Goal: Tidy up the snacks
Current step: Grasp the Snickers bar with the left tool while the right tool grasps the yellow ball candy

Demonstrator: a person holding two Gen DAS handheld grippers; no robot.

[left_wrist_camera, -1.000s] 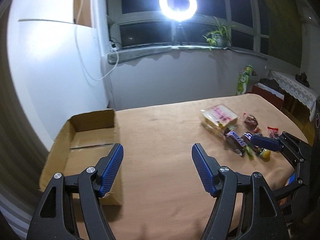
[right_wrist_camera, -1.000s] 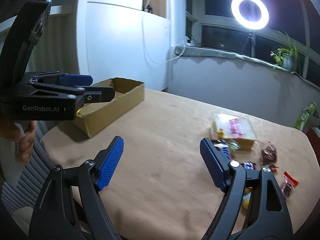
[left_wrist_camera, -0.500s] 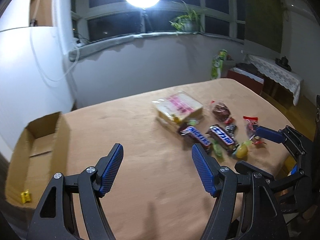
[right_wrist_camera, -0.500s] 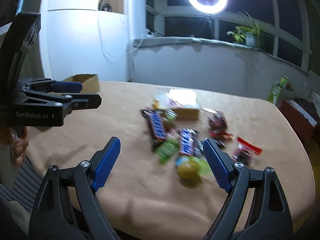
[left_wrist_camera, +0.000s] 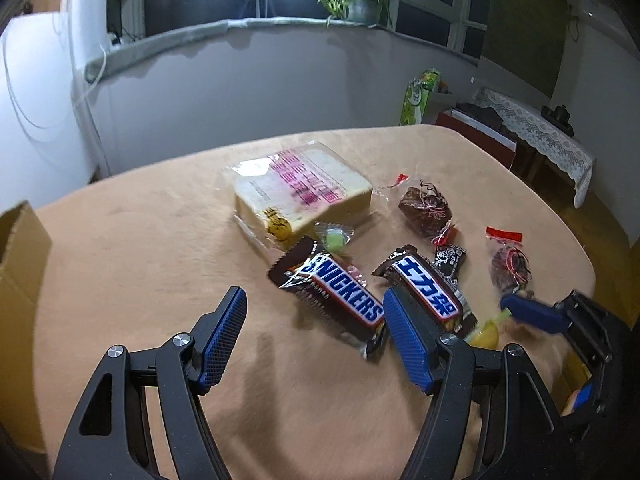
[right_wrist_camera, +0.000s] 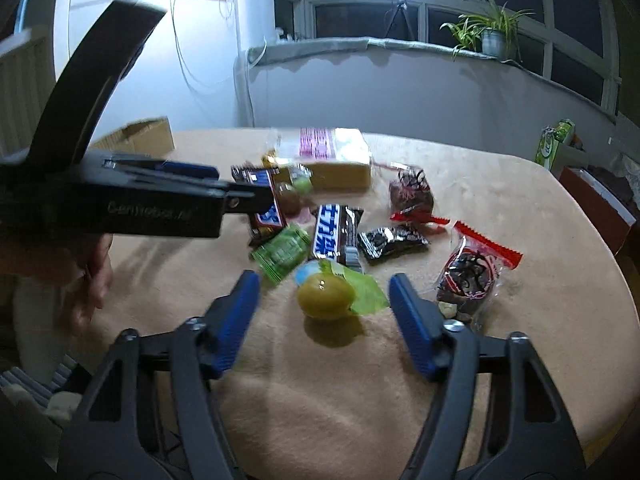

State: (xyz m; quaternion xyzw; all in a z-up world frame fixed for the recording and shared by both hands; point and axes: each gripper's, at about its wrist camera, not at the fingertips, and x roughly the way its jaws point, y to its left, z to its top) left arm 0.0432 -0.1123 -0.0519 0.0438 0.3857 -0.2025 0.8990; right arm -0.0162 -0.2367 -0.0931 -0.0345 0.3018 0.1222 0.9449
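With both grippers gaping wide and empty, the right gripper [right_wrist_camera: 324, 300] is straddling the yellow-green jelly cup [right_wrist_camera: 325, 295] just beside the Snickers bar [left_wrist_camera: 334, 294], risking it squirting free from its crinkly wrapper.

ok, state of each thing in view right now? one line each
left claw: open, empty, over the table
right claw: open, empty, straddling the yellow-green candy
yellow-green candy: on table, ungripped
Snickers: lying flat, sealed
bread: flat, bagged
box: open top, far left
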